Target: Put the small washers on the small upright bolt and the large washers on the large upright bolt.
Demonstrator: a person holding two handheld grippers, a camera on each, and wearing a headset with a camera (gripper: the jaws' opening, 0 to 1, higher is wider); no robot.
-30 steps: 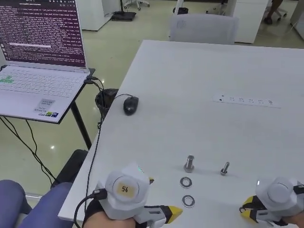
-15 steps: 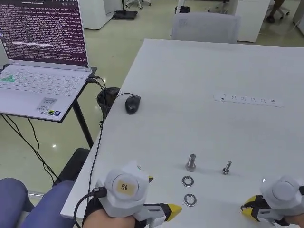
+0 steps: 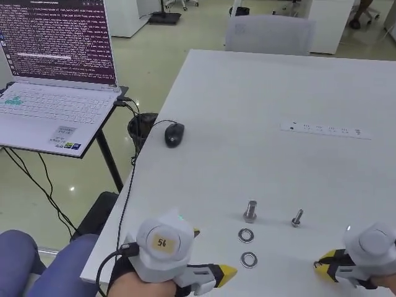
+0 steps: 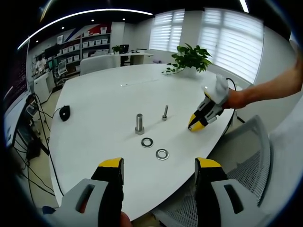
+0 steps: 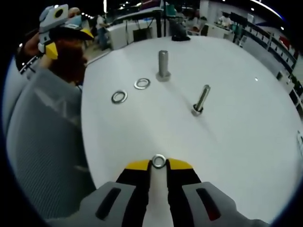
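Steadily, we held the left gripper (image 3: pixel 226 272) low at the near edge of the worktop (image 3: pixel 247 111), to the near-left of the large bolt (image 3: pixel 250 211). It lay level, and its tips pointed across toward the right gripper (image 3: pixel 322 267). In the left gripper view its jaws stood wide apart with nothing between them.

The right gripper sat level to the near-right of the large bolt, tips turned back toward it. Its jaws were drawn narrow on a small washer (image 5: pixel 159 161), pinched at their very tips.

The small bolt (image 3: pixel 297 217) stood near the large bolt, on its right. A loose washer (image 3: pixel 245 235) lay flat just on the near side of the large bolt, and a second washer (image 3: pixel 249 259) lay nearer still; both were apart from the grippers.

Compared with a second earlier, both grippers kept the same stance relative to the large bolt. Our head camera had shifted slightly.
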